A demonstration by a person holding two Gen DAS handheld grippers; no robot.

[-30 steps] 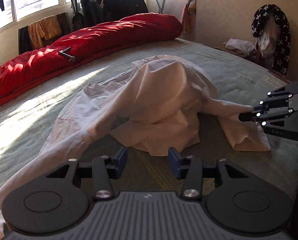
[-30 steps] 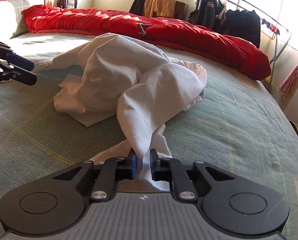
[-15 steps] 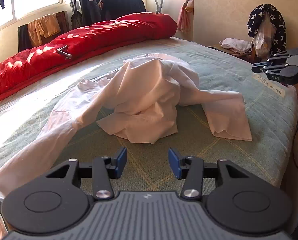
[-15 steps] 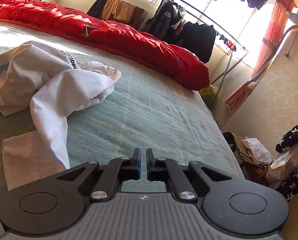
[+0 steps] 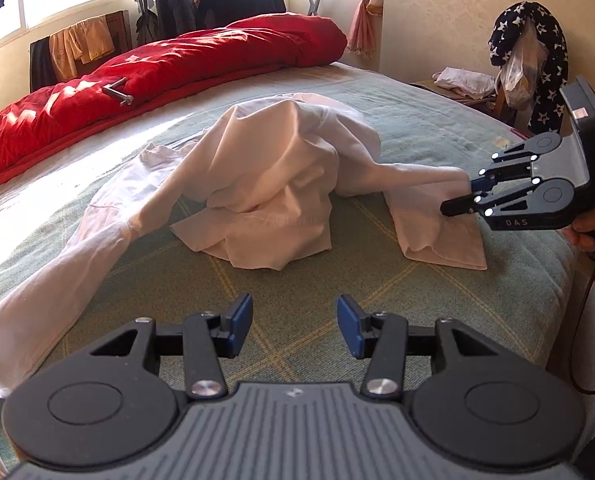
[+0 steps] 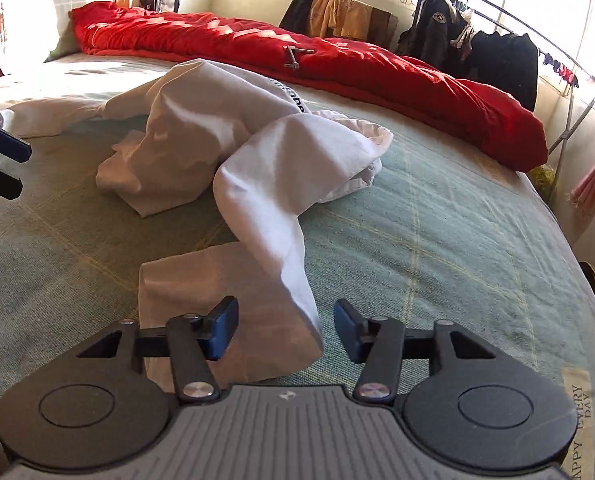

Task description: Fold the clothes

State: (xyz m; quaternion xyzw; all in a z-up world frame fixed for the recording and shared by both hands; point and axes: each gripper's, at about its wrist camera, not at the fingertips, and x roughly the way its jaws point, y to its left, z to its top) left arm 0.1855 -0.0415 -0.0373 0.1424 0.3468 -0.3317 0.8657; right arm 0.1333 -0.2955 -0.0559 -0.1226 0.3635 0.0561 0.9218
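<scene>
A white long-sleeved garment [image 5: 281, 176] [image 6: 217, 120] lies crumpled in a heap on the green bedcover [image 5: 437, 292] [image 6: 437, 232]. One sleeve [image 5: 49, 300] trails toward the near left corner of the left wrist view. The other sleeve [image 6: 273, 240] runs to my right gripper [image 6: 285, 330] [image 5: 463, 198]. Its jaws are opening, and the sleeve's fold lies between the blue pads without being pressed. My left gripper [image 5: 294, 326] [image 6: 1, 160] is open over bare bedcover in front of the heap, with nothing between its fingers.
A red duvet [image 5: 177, 68] [image 6: 337, 64] with a metal tool [image 5: 117, 90] on it runs along the far side. A rack of dark clothes [image 6: 477, 40] stands behind it. A star-patterned scarf [image 5: 537, 60] hangs beyond the bed's right edge. A pillow [image 6: 29, 28] lies at the head.
A second ago my right gripper was shut on the sleeve. It let go, swung away to the right while shut, and is back over the sleeve with its jaws apart. The left gripper stays open.
</scene>
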